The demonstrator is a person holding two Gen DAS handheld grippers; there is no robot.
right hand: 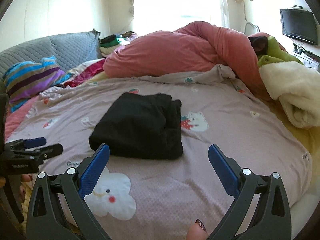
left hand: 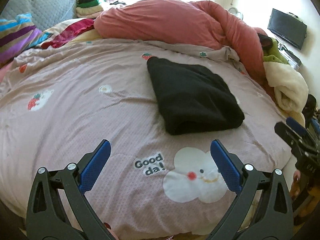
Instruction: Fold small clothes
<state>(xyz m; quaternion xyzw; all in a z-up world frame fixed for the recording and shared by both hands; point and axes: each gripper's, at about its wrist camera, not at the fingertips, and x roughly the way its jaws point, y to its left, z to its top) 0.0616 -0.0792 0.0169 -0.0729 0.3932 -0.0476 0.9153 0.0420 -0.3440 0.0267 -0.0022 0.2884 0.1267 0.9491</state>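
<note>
Black garment (left hand: 192, 96) folded into compact bundle, lying mid-bed on pink printed cover (left hand: 80, 120). Long axis runs near-to-far, slanting left toward far end; rounded fold faces near edge. Left gripper (left hand: 160, 148) spread wide, empty, short of bundle. Right gripper (right hand: 159, 150) likewise released, nothing held, near bundle's near edge.

The pink bedsheet (left hand: 80, 120) bears "Good da!" beside a smiling cloud print (left hand: 196, 178).
</note>
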